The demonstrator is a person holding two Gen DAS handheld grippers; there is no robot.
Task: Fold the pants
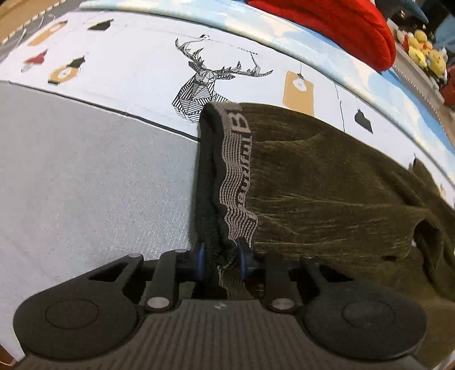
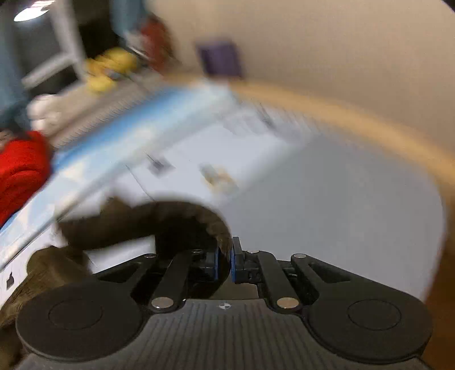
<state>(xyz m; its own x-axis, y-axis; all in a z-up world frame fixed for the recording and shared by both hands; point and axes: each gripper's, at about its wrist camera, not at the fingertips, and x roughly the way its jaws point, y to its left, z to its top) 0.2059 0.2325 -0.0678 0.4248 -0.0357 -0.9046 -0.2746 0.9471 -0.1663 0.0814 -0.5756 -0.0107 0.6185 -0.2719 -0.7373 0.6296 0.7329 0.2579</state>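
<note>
Dark olive pants lie on the bed, with a grey patterned waistband running toward me. My left gripper is shut on the near end of the waistband, blue pads pressing it from both sides. In the blurred right wrist view, my right gripper is shut on a fold of the pants, lifted above the bed; more of the fabric trails off to the lower left.
The bed cover is grey with a white printed band showing a deer and tags. A red garment lies at the far edge, also in the right wrist view. Yellow plush toys sit beyond. A beige wall stands behind.
</note>
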